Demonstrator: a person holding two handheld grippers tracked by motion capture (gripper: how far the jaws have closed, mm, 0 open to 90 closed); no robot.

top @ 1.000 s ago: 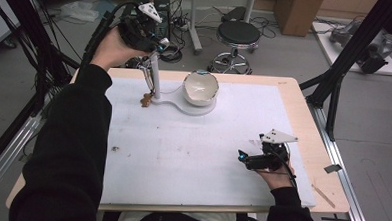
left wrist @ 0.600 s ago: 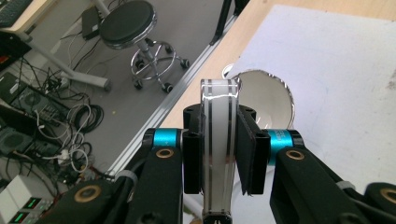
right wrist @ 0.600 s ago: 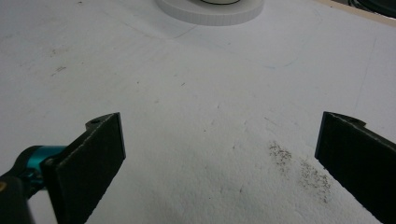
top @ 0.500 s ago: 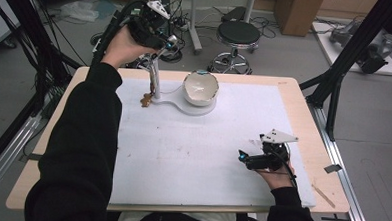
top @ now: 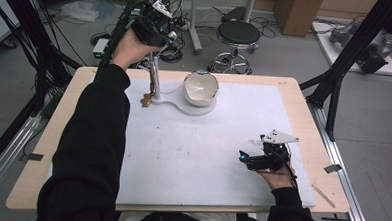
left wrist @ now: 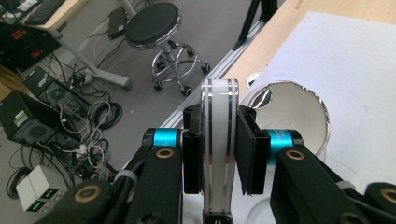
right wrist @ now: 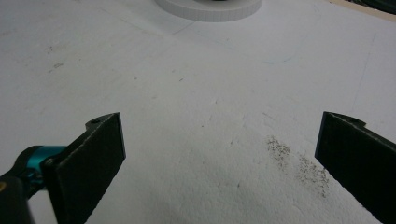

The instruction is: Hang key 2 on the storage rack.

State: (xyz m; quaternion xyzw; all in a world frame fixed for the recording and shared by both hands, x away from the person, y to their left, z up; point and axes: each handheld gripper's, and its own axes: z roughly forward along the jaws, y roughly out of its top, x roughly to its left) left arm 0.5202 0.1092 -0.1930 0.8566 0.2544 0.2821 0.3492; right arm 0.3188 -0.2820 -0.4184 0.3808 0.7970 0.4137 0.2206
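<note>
The white upright post [left wrist: 218,140] beside the bowl [top: 201,87] at the desk's [top: 304,115] far edge is clamped by the left gripper [left wrist: 218,154], while the right gripper [right wrist: 219,158] is held wide open, empty, over the white mat [top: 197,155].

High view overhead, facing forward; gripper views close, low; bowl [top: 201,88] shared.

Small brown thing [top: 146,100] (a hook, perhaps) is indistinct.
</note>
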